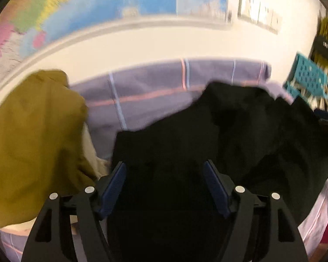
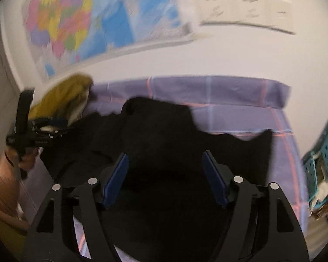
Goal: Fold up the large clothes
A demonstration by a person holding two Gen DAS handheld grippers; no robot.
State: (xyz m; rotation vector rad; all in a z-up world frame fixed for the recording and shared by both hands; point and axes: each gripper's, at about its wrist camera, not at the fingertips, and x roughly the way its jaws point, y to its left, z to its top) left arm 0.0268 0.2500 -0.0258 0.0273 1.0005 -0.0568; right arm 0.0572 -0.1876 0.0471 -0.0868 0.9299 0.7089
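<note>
Wall map blurred; black garment cut off below.

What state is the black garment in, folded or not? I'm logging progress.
Not folded: the black garment lies rumpled, with uneven edges, across the purple sheet. Both grippers hover open over it.

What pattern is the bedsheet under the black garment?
Lilac bedsheet with pink and white check lines, clearest in the right wrist view.
</note>
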